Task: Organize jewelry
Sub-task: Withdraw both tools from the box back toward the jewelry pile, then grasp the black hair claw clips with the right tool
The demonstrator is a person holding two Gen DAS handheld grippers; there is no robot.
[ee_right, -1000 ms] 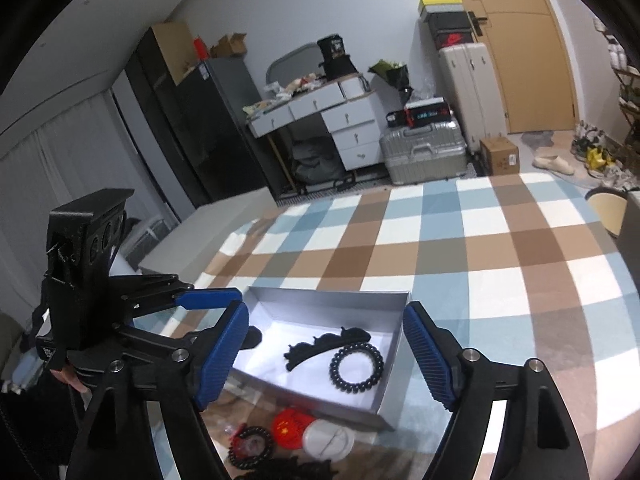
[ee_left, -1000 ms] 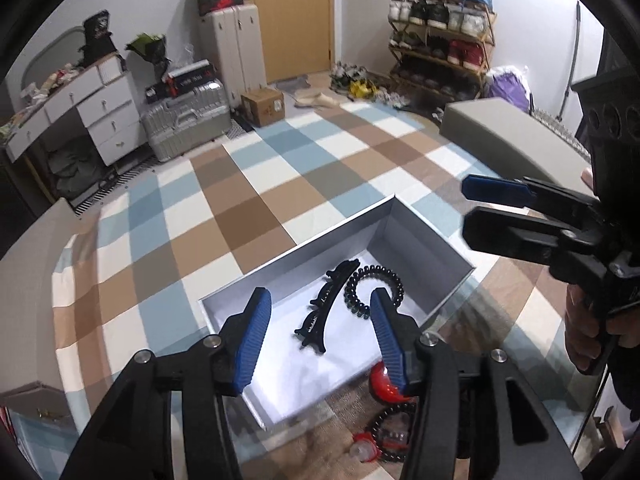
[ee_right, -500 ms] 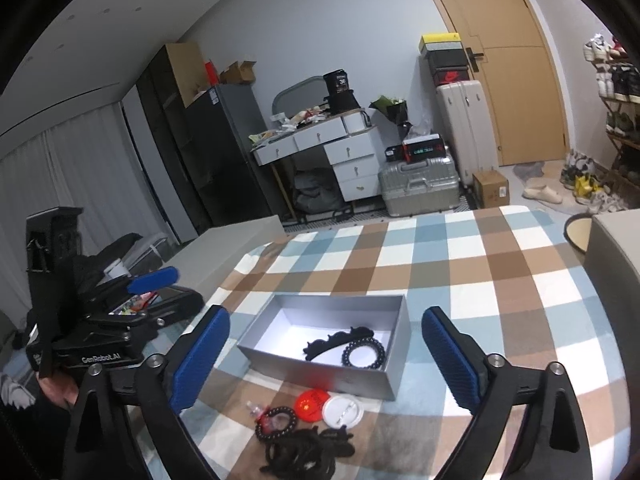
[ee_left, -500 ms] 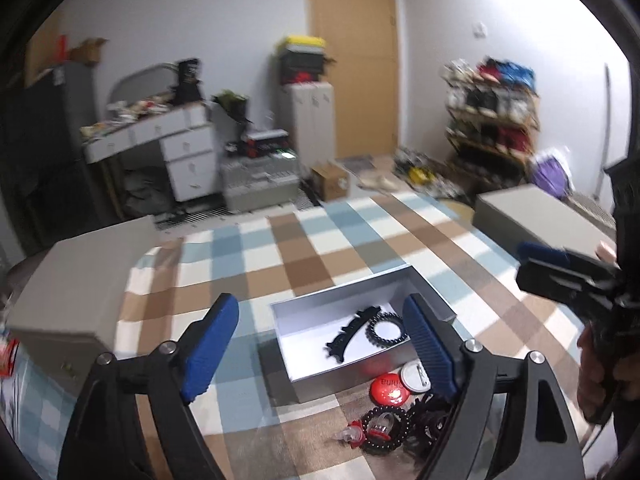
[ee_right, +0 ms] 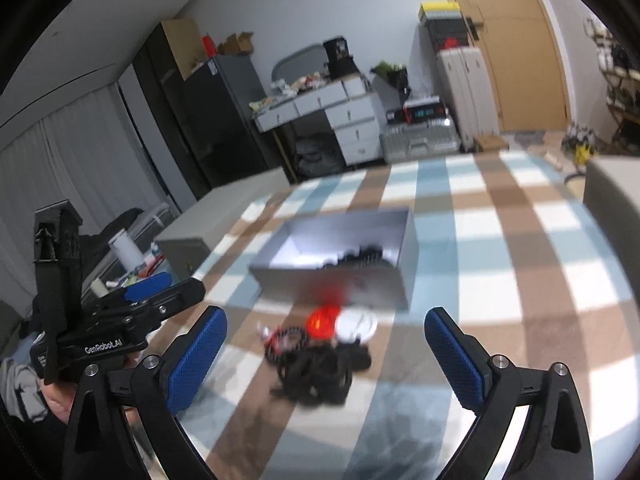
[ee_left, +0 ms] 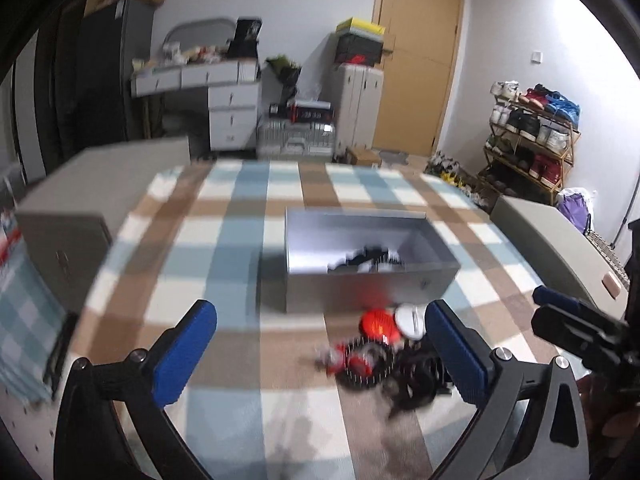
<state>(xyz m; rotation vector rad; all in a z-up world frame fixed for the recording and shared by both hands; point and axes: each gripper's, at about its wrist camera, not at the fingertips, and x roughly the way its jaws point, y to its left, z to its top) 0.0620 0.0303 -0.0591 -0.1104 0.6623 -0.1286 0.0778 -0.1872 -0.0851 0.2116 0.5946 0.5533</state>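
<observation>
An open grey box (ee_left: 352, 214) (ee_right: 332, 280) stands on the checked tablecloth, with a black hair clip and a black coil tie (ee_left: 368, 260) (ee_right: 360, 258) inside. In front of it lies a loose pile: a red round piece (ee_left: 378, 326) (ee_right: 322, 322), a white round piece (ee_left: 410, 316) (ee_right: 356, 324), a beaded bracelet (ee_left: 360, 364) and tangled black hair ties (ee_left: 416, 376) (ee_right: 316, 372). My left gripper (ee_left: 320, 312) hangs short of the pile, its jaws opening wide with nothing between them. My right gripper (ee_right: 326, 316) is open and holds nothing. Both views are blurred.
Grey cabinets stand along the table's left (ee_left: 80, 208) and right (ee_left: 552, 240) sides. Each gripper shows in the other's view, the right one (ee_left: 560, 320) and the left one (ee_right: 148, 292), held by hands. Drawers, suitcases and a shoe rack (ee_left: 532, 140) stand behind.
Both grippers have drawn back from the box and spread their jaws wider. The left view has rolled level. The box now sits farther off, with the pile in front of the fingers.
</observation>
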